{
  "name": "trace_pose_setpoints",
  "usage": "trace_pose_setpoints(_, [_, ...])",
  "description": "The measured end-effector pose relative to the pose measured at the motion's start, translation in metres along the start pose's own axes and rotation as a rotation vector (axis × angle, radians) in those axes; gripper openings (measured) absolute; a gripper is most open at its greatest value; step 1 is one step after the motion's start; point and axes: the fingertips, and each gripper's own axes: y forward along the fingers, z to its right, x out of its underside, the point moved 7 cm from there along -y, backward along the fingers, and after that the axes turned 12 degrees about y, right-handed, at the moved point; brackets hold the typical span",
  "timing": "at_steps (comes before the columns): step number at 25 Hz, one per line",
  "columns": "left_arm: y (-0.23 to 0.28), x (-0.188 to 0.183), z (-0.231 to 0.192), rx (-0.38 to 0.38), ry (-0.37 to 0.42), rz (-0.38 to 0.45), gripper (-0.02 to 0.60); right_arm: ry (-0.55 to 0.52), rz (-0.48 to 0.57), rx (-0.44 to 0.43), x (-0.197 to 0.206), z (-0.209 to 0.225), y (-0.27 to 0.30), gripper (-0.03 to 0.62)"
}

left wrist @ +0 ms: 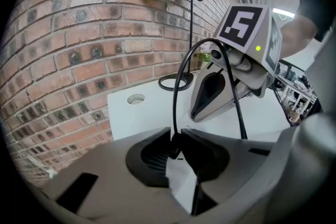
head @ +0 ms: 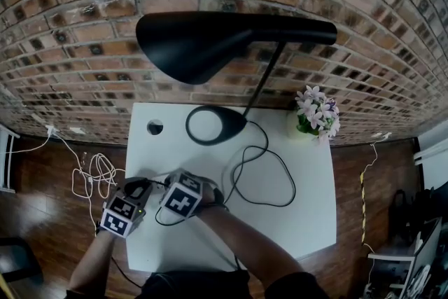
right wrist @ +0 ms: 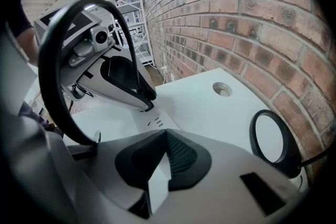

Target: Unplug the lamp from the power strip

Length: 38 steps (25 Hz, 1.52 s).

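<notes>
The black lamp (head: 203, 42) stands at the back of the white table (head: 294, 220); its cord (head: 269, 178) loops across the top towards both grippers at the front left. My left gripper (left wrist: 176, 136) is shut on the black plug end of that cord (left wrist: 175, 145), which arcs up and over from the jaws. In the right gripper view a flat white power strip (right wrist: 155, 123) with slots lies under the left gripper's (right wrist: 148, 104) tip. The right gripper (right wrist: 165, 134) has its pads together with nothing between them, its tip down on the table next to the left one (left wrist: 197, 115).
A pot of pale flowers (head: 316, 112) sits at the back right of the table, and a round cable hole (head: 155, 127) at the back left. A brick wall runs behind. White cables (head: 94, 175) lie on the wooden floor to the left.
</notes>
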Motion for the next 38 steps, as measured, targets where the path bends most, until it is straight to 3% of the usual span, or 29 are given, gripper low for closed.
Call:
trace_pose_setpoints(8, [0.000, 0.001, -0.004, -0.013, -0.022, 0.016, 0.063, 0.008, -0.007, -0.005, -0.002, 0.001, 0.000, 0.012])
trace_pose_setpoints(14, [0.000, -0.001, -0.002, -0.013, 0.030, 0.028, 0.063, 0.003, -0.019, -0.011, -0.003, 0.001, 0.001, 0.012])
trace_pose_setpoints(24, [-0.002, 0.001, -0.004, -0.006, 0.011, 0.045, 0.063, 0.013, -0.025, -0.006, -0.002, 0.002, 0.001, 0.012])
trace_pose_setpoints(26, [-0.005, 0.001, -0.005, -0.019, -0.054, 0.084, 0.063, 0.022, -0.020, -0.010, -0.003, 0.002, 0.001, 0.012])
trace_pose_setpoints(28, [-0.012, -0.016, -0.006, -0.001, -0.129, 0.218, 0.068, 0.026, -0.015, -0.014, -0.003, 0.001, 0.002, 0.012])
trace_pose_setpoints(29, [-0.014, -0.036, -0.005, 0.008, -0.106, 0.277, 0.075, 0.028, -0.008, -0.013, -0.004, 0.002, 0.002, 0.012])
trace_pose_setpoints(31, [-0.010, -0.076, -0.001, -0.028, 0.118, 0.276, 0.075, 0.045, 0.013, -0.008, -0.004, 0.002, 0.002, 0.012])
trace_pose_setpoints(32, [-0.010, -0.084, -0.002, -0.040, 0.178, 0.269, 0.075, 0.059, 0.023, -0.009, -0.002, 0.000, 0.002, 0.012])
trace_pose_setpoints(35, [-0.018, -0.079, -0.017, -0.035, 0.059, 0.295, 0.075, 0.078, 0.039, -0.014, -0.001, -0.001, 0.001, 0.012])
trace_pose_setpoints(38, [-0.018, -0.075, -0.014, -0.048, 0.125, 0.254, 0.075, 0.076, 0.034, -0.025, -0.002, 0.002, 0.001, 0.012])
